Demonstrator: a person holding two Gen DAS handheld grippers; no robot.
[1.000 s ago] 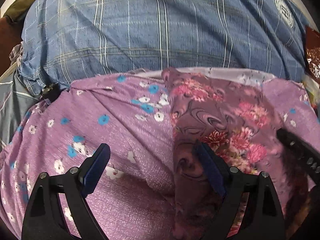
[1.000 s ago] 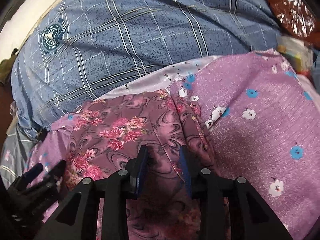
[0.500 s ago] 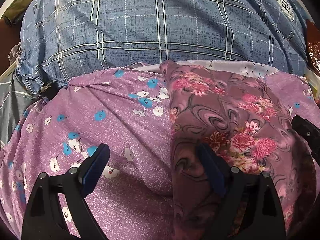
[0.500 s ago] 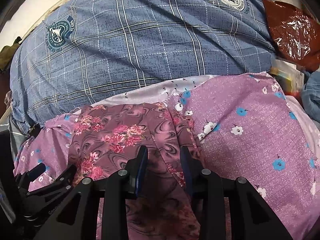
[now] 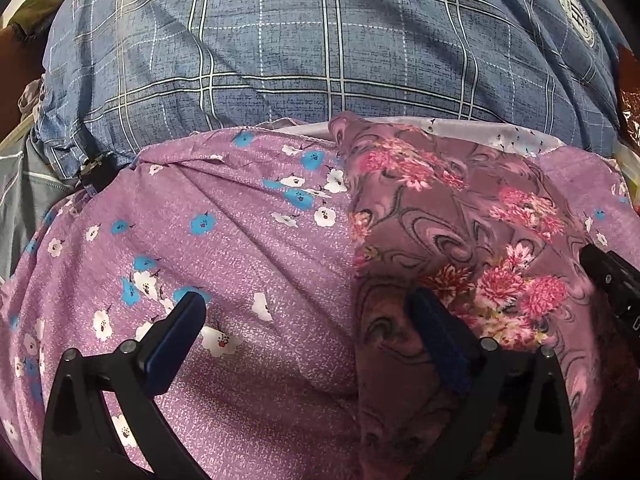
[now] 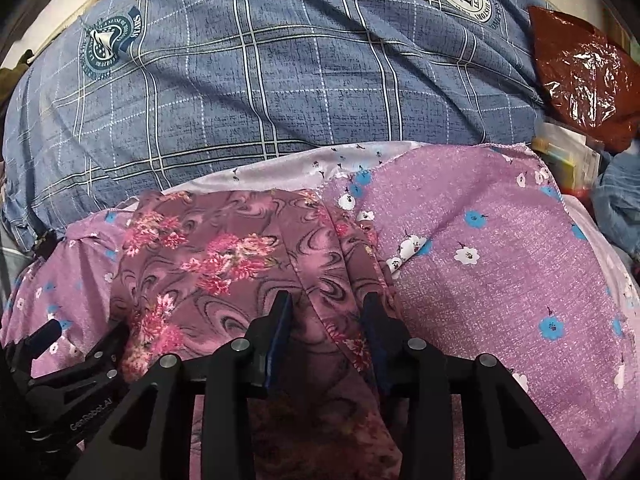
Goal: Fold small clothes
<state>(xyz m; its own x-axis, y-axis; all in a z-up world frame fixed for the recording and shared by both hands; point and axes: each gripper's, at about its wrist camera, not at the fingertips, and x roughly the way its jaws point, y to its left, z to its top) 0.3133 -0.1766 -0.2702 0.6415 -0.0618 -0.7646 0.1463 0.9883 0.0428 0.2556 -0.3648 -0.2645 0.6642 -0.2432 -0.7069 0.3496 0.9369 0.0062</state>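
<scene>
- You have two grippers in play: your left gripper (image 5: 308, 320) and your right gripper (image 6: 326, 308), each pointing down over the cloth
- Two small patterned garments lie in front of you: a dark mauve garment with pink flowers (image 5: 460, 216) and a lilac cloth with blue and white flowers (image 5: 240, 248) spread underneath it
- The mauve garment lies on top of the lilac cloth, in a strip running away from you towards the far edge; one pale lining edge (image 6: 304, 164) shows along that far edge
- Beyond both sits one blue checked quilt (image 6: 280, 72) carrying two round badges in the right wrist view; one crinkled red plastic bag (image 6: 580, 72) rests at its right end
- Your left gripper stands fully spread, gripping nothing; its left pad hangs over the lilac cloth and its right pad over the mauve garment's near edge
- Its jaws have just been opening, wider than they stood a second ago, and only flat cloth lies between them
- Your right gripper is part open, with a raised fold of the mauve garment between its pads; you cannot tell whether the pads press on it
- Its jaws have just been opening a little too
- The garments lie where they did a second ago
</scene>
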